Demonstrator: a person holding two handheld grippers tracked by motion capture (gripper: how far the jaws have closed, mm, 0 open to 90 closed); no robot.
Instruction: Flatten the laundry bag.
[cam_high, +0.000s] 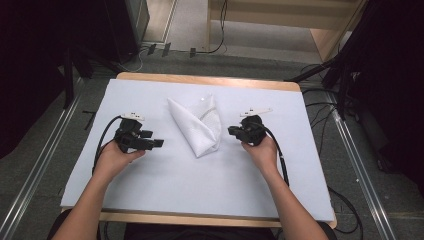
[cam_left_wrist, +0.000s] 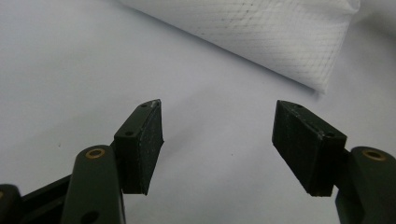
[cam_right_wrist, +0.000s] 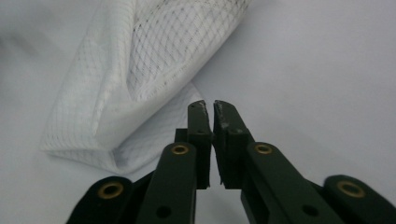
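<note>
Folded cloth (cam_high: 198, 125) lies mid-table (cam_high: 150, 185), between the grippers. Left gripper (cam_left_wrist: 217, 140) jaws wide apart, empty. Right gripper (cam_right_wrist: 208, 108) jaws closed together just beside cloth edge, clamping nothing

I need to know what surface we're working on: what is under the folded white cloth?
The folded white cloth lies on a pale sheet that covers the table, whose wooden edge shows behind. Whatever is directly beneath the folds is hidden.

Left gripper (cam_left_wrist: 218, 140) jaws wide apart, nothing between; right gripper (cam_right_wrist: 209, 109) jaws closed together, empty
</note>
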